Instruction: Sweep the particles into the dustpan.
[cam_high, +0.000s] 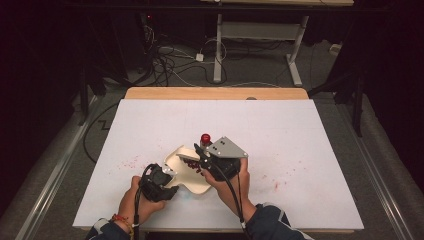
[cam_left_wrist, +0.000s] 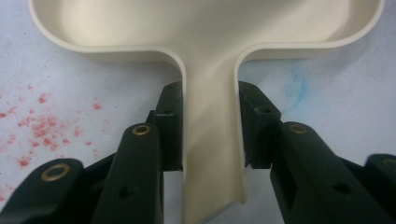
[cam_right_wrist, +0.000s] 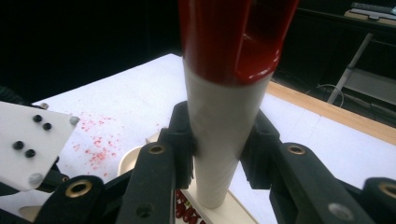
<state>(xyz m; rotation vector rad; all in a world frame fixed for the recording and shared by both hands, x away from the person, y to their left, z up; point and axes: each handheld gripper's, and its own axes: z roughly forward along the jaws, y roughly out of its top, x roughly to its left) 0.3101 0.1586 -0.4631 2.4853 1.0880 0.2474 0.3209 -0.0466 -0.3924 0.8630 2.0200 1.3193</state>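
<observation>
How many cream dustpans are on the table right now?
1. The cream dustpan lies near the table's front edge, its handle clamped in the left gripper; the right gripper holds a red-capped brush handle above its tray.

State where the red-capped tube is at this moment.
In the high view the red-capped tube stands near the table's middle, held upright by the right claw above the cream tray.

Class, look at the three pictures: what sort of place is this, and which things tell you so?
Probably a lab or recording studio, not a kitchen. Black curtains surround a white-covered table, cables lie loose on the floor, and a person works with the left gripper and right gripper.
</observation>
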